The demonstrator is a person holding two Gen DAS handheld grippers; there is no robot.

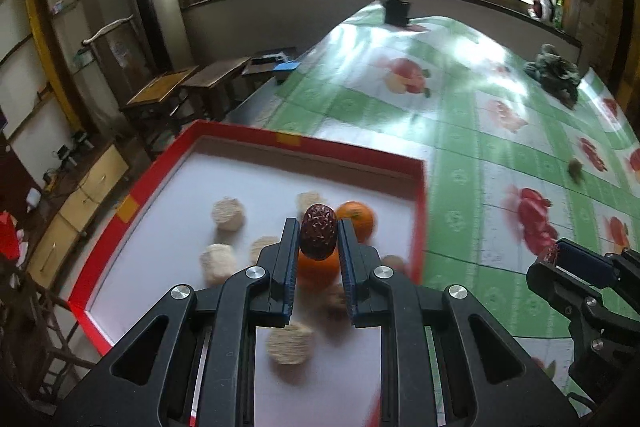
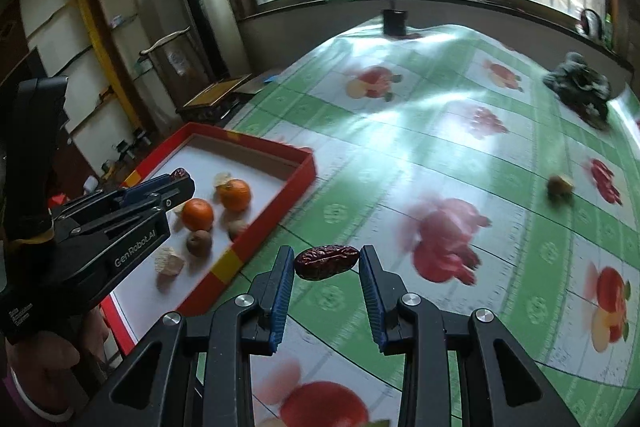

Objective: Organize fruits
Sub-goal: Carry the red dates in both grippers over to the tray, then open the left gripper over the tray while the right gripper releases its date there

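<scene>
Left gripper (image 1: 319, 241) was clamped on an upright red date (image 1: 318, 235) directly above the red tray (image 1: 352, 148) at lower frame centre; right gripper (image 2: 326, 263), pinching a crosswise date (image 2: 326, 261), sat right of the tray.

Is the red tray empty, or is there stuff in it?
Not empty. The red tray holds two oranges, some pale puffy cakes and brownish fruits on its white floor.

Tray (image 1: 418, 211): red rim, yellow patches, white floor.
Tablecloth (image 2: 440, 155): green-and-white checks, red fruit prints.
Oranges (image 2: 234, 194): orange.
Dates (image 1: 318, 231): dark red-brown, wrinkled.
</scene>
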